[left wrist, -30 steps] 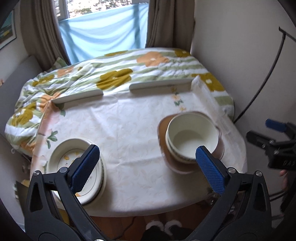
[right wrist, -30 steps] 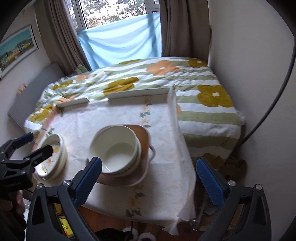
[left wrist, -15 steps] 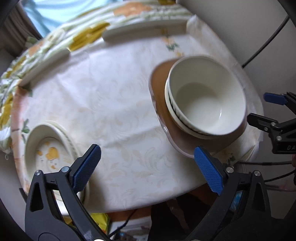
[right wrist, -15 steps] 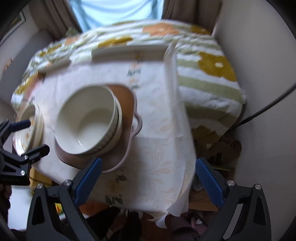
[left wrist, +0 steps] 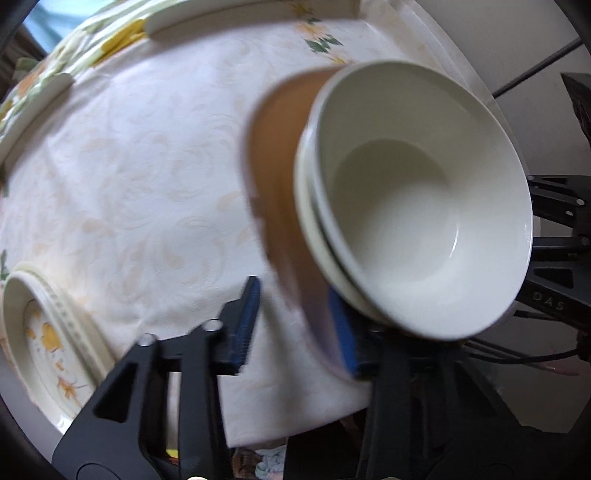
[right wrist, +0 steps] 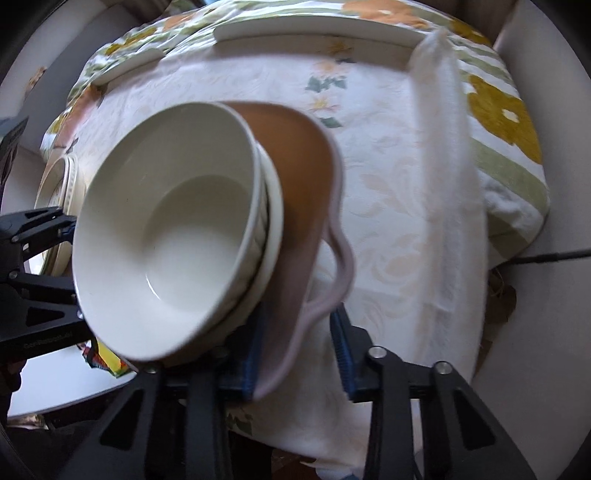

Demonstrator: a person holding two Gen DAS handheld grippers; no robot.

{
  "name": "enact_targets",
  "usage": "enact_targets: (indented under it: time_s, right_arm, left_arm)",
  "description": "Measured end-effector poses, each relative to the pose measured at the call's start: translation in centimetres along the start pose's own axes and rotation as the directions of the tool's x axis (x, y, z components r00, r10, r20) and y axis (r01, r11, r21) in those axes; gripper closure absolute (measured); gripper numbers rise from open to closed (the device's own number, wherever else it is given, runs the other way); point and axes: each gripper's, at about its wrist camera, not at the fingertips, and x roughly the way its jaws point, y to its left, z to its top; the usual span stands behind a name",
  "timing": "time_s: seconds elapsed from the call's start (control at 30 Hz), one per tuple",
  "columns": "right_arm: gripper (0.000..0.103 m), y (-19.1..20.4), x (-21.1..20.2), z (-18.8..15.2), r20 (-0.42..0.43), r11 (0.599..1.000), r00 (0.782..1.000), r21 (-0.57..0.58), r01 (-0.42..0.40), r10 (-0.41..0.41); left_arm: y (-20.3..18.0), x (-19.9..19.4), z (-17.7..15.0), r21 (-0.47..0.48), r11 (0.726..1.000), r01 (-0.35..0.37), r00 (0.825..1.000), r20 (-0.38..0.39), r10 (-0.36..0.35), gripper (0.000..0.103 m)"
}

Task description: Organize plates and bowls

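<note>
Two nested white bowls [left wrist: 417, 206] [right wrist: 166, 229] stand on a brown plate [left wrist: 280, 147] [right wrist: 295, 147] with a wavy mauve rim. My left gripper [left wrist: 293, 295] straddles the plate's near-left rim. Its jaws are closing, and a strip of cloth still shows between the left pad [left wrist: 245, 325] and the rim. My right gripper [right wrist: 298, 321] straddles the near-right rim by the handle, jaws also closing, with a gap at its right pad [right wrist: 341, 354]. A stack of leaf-patterned plates [left wrist: 48, 332] [right wrist: 62, 177] sits at the table's left edge.
A white embossed tablecloth [left wrist: 147, 166] covers the small table, whose near edge lies just under both grippers. Two long white dishes [right wrist: 317, 29] line the far edge against a floral quilt [right wrist: 498, 110]. A wall and a black cable [right wrist: 554, 254] are on the right.
Both grippers have dropped and tipped downward onto the brown plate. Their jaws went from wide open to narrow, one on each side of the plate's near rim.
</note>
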Motion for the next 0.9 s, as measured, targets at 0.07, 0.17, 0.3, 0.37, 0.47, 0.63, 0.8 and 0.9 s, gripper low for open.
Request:
enact_targets:
  time_s: [0.07,0.17,0.3,0.37,0.47,0.63,0.8,0.9]
  right_arm:
    - [0.085,0.1,0.4,-0.1,0.003,0.999,0.999,-0.005,-0.032,0.032]
    - [0.09,0.5,0.5,-0.4,0.022,0.999,0.999,-0.033,-0.043,0.044]
    - [0.09,0.7,0.1,-0.6,0.048,0.998,0.998,-0.061,-0.028,0.031]
    - [0.09,1.1,-0.1,-0.9,0.063,0.996,0.998,-0.093,-0.005,0.011]
    - [0.09,1.1,-0.4,-1.0,0.078,0.994,0.997,-0.109,0.005,0.003]
    - [0.09,1.1,-1.2,-1.3,0.11,0.991,0.994,-0.134,0.026,-0.011]
    - [0.09,1.6,-3.1,-0.7,0.142,0.985,0.99,-0.171,0.032,-0.008]
    - [0.09,2.7,-4.8,-0.5,0.163,0.978,0.987,-0.204,0.04,-0.006]
  left_arm:
    - [-0.7,0.4,0.0,0.02,1.0,0.003,1.0,0.005,-0.003,0.081]
    - [-1.4,0.5,-0.1,0.033,0.999,0.004,1.0,0.022,-0.004,0.09]
    - [-2.0,0.4,-0.3,0.041,0.999,-0.025,0.999,0.048,0.023,0.09]
    - [-2.3,0.3,-0.4,0.046,0.998,-0.043,0.998,0.058,0.04,0.09]
    - [-2.9,0.0,-0.4,0.041,0.998,-0.053,0.995,0.082,0.049,0.09]
    - [-3.3,-1.3,-1.0,0.027,0.997,-0.074,0.99,0.119,0.07,0.09]
    - [-2.8,-4.3,-1.7,-0.009,0.996,-0.091,0.982,0.163,0.092,0.09]
    - [-1.9,-6.4,-2.4,-0.044,0.994,-0.097,0.976,0.192,0.104,0.09]
